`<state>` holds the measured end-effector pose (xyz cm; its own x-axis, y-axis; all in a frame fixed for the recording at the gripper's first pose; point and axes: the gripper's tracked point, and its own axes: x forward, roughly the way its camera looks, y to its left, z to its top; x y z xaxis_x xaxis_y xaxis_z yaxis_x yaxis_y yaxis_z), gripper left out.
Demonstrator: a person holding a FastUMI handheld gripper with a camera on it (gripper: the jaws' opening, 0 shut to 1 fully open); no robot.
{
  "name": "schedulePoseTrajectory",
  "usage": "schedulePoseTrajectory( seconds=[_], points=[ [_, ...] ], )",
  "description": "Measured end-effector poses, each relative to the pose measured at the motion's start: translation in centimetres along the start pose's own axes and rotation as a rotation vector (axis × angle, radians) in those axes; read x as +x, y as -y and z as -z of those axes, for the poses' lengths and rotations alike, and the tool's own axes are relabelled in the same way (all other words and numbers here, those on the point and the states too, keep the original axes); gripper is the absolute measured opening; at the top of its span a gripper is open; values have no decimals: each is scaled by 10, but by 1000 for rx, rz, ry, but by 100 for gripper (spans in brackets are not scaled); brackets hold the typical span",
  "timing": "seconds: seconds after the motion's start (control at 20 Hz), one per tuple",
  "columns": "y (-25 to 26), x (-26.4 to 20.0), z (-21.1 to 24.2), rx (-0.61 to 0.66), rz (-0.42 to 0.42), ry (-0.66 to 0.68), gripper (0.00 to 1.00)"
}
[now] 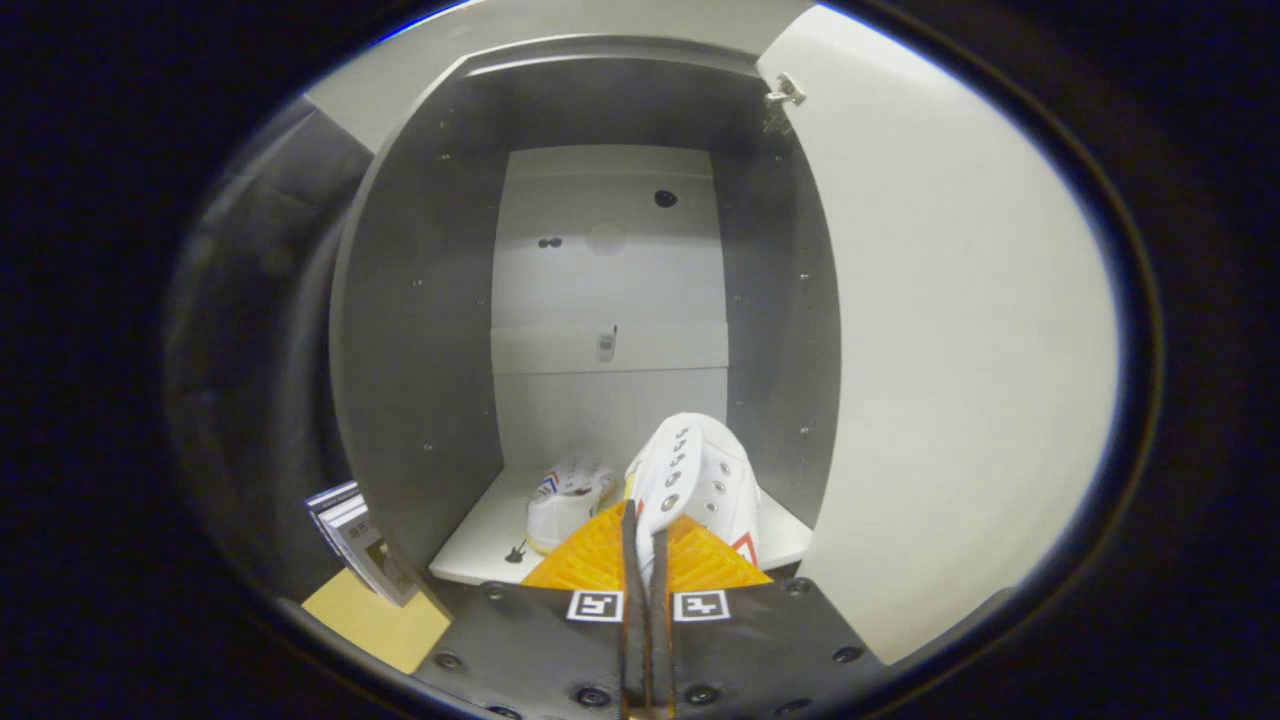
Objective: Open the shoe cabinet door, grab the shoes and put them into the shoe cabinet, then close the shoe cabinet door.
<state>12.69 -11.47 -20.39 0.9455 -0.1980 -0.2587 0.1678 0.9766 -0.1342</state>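
A: Right, tool [645, 545] first. What are the fingers at?

B: Nearly together, pinched on the rear rim of the white shoe [695, 480]. I hold it by that thin edge so the toe leads into the shoe cabinet [420, 330].

A: Where does the shoe sit?

B: Just ahead of the fingers, tilted up, over the front of the bottom shelf [480, 545].

A: And its mate?

B: Second shoe [568, 502] already lies on that shelf, just to the left of the held one; whether they touch I cannot tell.

A: Door?

B: Cabinet door [950, 350] swung wide on the right, hinge [786, 92] at top, so entry stays free. Judgement: set down beside the mate, then close.
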Motion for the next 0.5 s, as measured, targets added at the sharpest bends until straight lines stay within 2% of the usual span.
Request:
schedulePoseTrajectory(
  seconds=[0.25,0.5],
  points=[
    [6,66,-9,7,12,4,4],
    [19,126,9,-31,33,-22,4]
  ],
)
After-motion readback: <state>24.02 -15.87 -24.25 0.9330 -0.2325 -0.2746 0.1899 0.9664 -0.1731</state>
